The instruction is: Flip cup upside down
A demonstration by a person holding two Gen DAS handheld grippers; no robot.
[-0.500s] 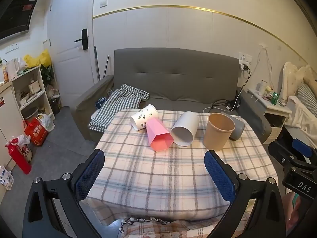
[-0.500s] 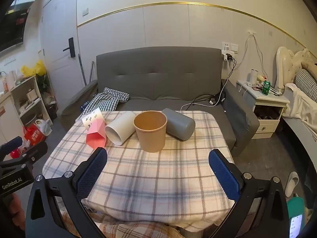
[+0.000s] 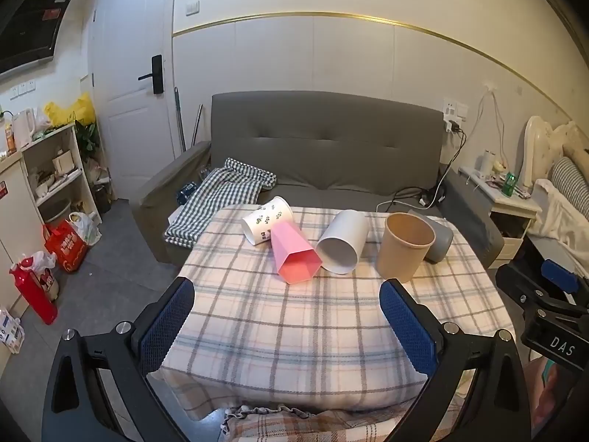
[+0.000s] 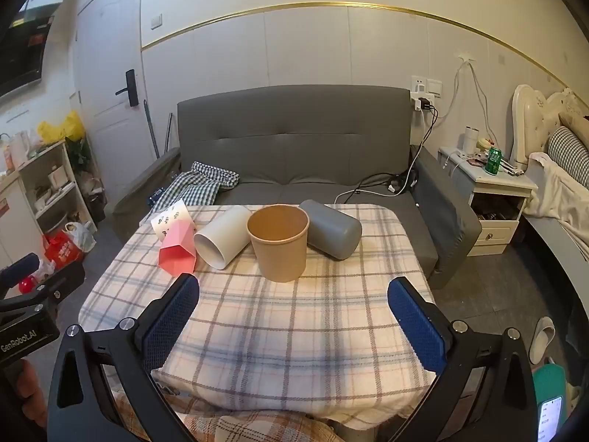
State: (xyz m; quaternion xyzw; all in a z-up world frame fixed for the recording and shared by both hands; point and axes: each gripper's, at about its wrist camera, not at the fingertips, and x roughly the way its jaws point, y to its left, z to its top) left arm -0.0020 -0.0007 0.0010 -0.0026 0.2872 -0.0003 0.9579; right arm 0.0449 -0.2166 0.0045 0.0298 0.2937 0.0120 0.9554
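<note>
A brown paper cup (image 3: pixel 405 246) (image 4: pixel 280 246) stands upright, mouth up, on the plaid-covered table (image 3: pixel 294 324) (image 4: pixel 294 324). Beside it lie on their sides a white cup (image 3: pixel 342 246) (image 4: pixel 224 237), a pink faceted cup (image 3: pixel 292 254) (image 4: pixel 178 250), a white patterned cup (image 3: pixel 267 219) (image 4: pixel 169 219) and a grey cup (image 3: pixel 440 245) (image 4: pixel 333 230). My left gripper (image 3: pixel 287 326) is open and empty over the table's near part. My right gripper (image 4: pixel 292 322) is open and empty, in front of the brown cup.
A grey sofa (image 3: pixel 324 147) with a checked cloth (image 3: pixel 221 195) stands behind the table. A shelf unit (image 3: pixel 55 173) and red bags (image 3: pixel 64 246) are at the left. A nightstand (image 4: pixel 493 199) and bed are at the right.
</note>
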